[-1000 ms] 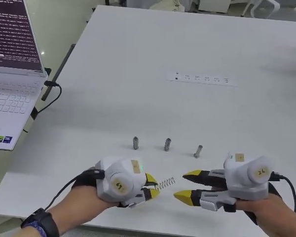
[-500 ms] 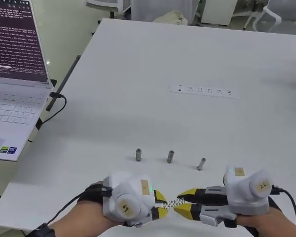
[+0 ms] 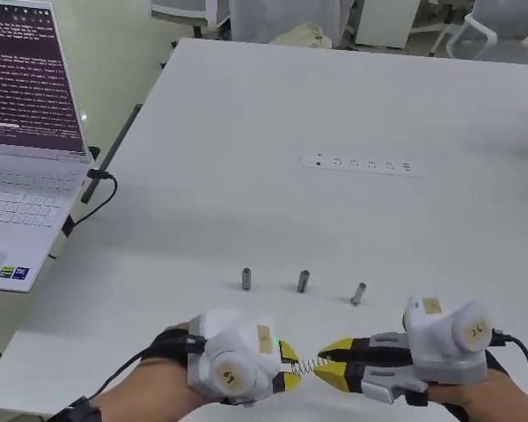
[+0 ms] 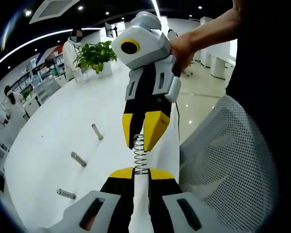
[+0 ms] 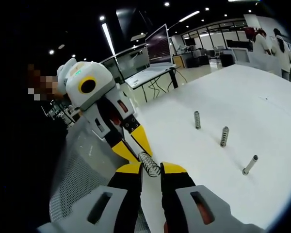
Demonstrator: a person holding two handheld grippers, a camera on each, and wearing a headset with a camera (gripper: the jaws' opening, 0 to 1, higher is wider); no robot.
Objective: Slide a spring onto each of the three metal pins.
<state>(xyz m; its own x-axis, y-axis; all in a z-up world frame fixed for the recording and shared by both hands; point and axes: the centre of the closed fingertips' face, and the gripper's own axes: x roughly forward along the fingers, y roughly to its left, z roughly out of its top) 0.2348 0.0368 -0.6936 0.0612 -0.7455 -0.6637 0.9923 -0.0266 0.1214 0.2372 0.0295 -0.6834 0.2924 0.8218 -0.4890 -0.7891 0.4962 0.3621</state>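
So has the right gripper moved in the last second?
Yes. Against the bare pin, the right gripper barely shifted, but its jaws closed on the spring.

Three pins (image 3: 304, 281) stand abreast, the power strip (image 3: 363, 163) behind them.

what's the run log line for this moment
left hand-held gripper: shut on spring | right hand-held gripper: shut on spring | bare pin: one

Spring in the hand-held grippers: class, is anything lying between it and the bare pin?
Nothing visible does: only bare tabletop separates the spring from the bare pin.
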